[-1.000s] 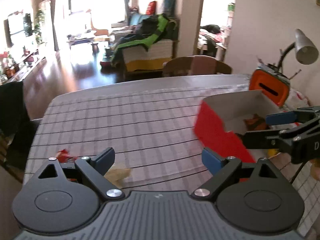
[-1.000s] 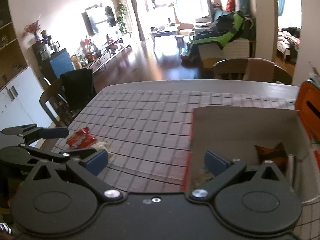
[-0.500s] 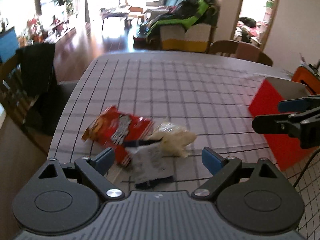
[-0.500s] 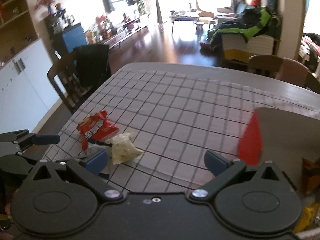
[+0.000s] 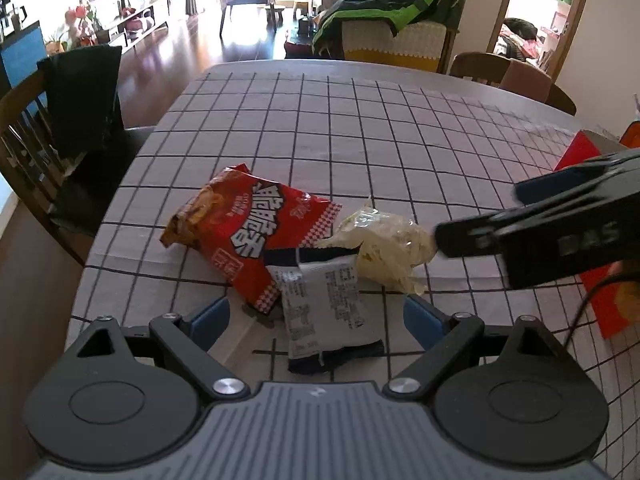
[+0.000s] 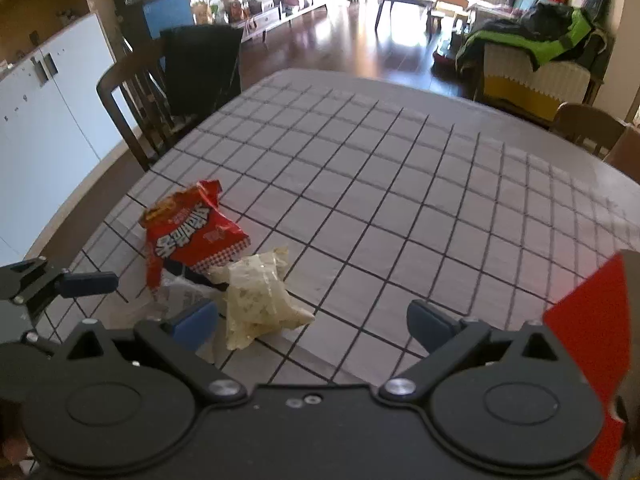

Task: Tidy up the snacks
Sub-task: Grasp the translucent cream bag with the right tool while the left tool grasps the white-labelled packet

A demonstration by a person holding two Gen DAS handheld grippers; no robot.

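Observation:
Three snack packs lie together on the checked tablecloth: a red chip bag (image 5: pixel 248 232) (image 6: pixel 192 236), a silver-and-navy packet (image 5: pixel 324 308) (image 6: pixel 180 296) partly under it, and a clear bag of pale snacks (image 5: pixel 388 248) (image 6: pixel 256 292). My left gripper (image 5: pixel 316 320) is open just above the silver packet, with nothing between its fingers. My right gripper (image 6: pixel 312 320) is open too, hovering by the clear bag; in the left wrist view its finger (image 5: pixel 540 232) reaches in from the right, close to that bag. The red box (image 5: pixel 600 292) (image 6: pixel 596 336) stands at the right.
A dark wooden chair (image 6: pixel 168 92) draped with black cloth stands at the table's left edge (image 5: pixel 100 240). Another chair (image 5: pixel 504 76) is at the far side. The checked cloth (image 6: pixel 400 200) stretches beyond the snacks. An orange object (image 5: pixel 632 136) peeks behind the box.
Both grippers have swung left from the red box to the snack pile. The pile now sits right in front of both, larger in view. Both stay open.

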